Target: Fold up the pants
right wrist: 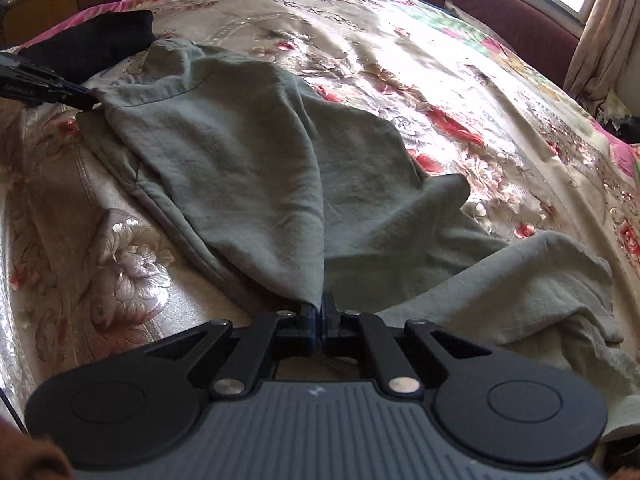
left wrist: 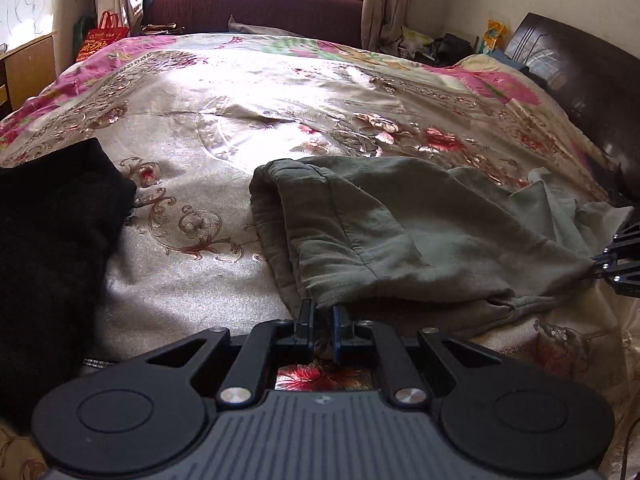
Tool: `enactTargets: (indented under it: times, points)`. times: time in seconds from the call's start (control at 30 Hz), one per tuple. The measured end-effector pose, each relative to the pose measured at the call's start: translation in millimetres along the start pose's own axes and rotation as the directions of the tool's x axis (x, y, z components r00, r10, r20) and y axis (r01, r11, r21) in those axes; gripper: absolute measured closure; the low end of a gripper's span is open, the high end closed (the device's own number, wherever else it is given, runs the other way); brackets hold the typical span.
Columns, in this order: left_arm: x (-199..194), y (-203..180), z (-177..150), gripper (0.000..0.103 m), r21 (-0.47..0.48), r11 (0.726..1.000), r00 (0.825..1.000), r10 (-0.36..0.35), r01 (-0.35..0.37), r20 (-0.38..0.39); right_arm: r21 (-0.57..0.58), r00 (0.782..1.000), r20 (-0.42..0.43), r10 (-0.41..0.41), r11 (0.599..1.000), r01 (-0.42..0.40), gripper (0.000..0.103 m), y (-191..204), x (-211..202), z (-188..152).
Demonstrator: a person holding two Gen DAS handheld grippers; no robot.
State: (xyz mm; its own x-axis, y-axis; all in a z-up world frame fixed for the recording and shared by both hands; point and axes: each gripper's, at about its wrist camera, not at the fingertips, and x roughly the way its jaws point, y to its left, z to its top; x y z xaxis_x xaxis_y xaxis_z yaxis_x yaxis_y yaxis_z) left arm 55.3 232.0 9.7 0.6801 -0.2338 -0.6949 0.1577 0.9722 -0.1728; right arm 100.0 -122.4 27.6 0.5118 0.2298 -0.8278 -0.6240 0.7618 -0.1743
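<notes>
In the left wrist view, the left gripper (left wrist: 323, 314) pinched an edge of the grey-green pants (left wrist: 384, 232), jaws narrowed around cloth, the garment spreading ahead and rightward over the floral bedspread (left wrist: 224, 120). A black garment (left wrist: 52, 240) lay to its left.

In the right wrist view, the right gripper (right wrist: 319, 307) was clamped nearly closed on another pants (right wrist: 248, 152) edge, fabric stretching ahead and left.

The right gripper (right wrist: 321, 307) has its jaws pinched together on a corner of the grey-green pants (right wrist: 248, 152), the cloth rising taut from the fingertips. The pants lie spread and creased over the floral bedspread (right wrist: 460, 80), one part bunched toward the right edge of the bed. At the far left the left gripper (right wrist: 86, 98) grips another edge of the pants. A black garment (right wrist: 96, 40) lies just behind it.
</notes>
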Motion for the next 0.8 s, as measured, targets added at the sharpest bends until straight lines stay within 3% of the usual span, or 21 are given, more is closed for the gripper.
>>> enactTargets:
  times: [0.17,0.27,0.33,0.4,0.5,0.57,0.67,0.8]
  points:
    - [-6,-1,-6,0.078,0.025,1.0,1.0,0.005,-0.005,0.004,-0.044,1.0,-0.024,-0.002,0.999,0.001,0.1,5,-7,-2]
    - [-8,-7,-11,0.078,0.09,0.995,0.999,0.04,-0.04,0.005,-0.124,0.994,-0.099,-0.036,0.992,0.023,0.098,17,1,-5]
    - [-9,-12,-13,0.078,0.141,0.988,0.998,0.055,-0.057,0.022,-0.157,0.996,-0.059,-0.069,0.986,0.059,0.094,29,-6,1]
    - [-9,-16,-12,0.078,0.183,0.982,0.998,0.048,-0.053,0.033,-0.182,0.999,0.016,-0.049,0.982,0.052,0.09,43,-17,12]
    - [-5,-23,-9,0.073,0.261,0.964,0.998,0.038,-0.048,0.044,-0.27,0.992,0.122,0.033,0.963,0.001,0.07,74,-26,36]
    - [2,-26,-6,0.06,0.296,0.954,0.999,0.031,-0.041,0.04,-0.311,0.983,0.166,0.083,0.95,-0.028,0.068,93,-18,50]
    - [10,-27,-6,0.051,0.335,0.941,0.999,0.044,-0.052,0.032,-0.383,0.971,0.204,0.122,0.923,-0.035,0.068,119,1,68]
    - [19,-29,-11,0.052,0.361,0.929,0.996,0.075,-0.084,0.038,-0.404,0.969,0.189,0.162,0.912,-0.074,0.068,141,40,88]
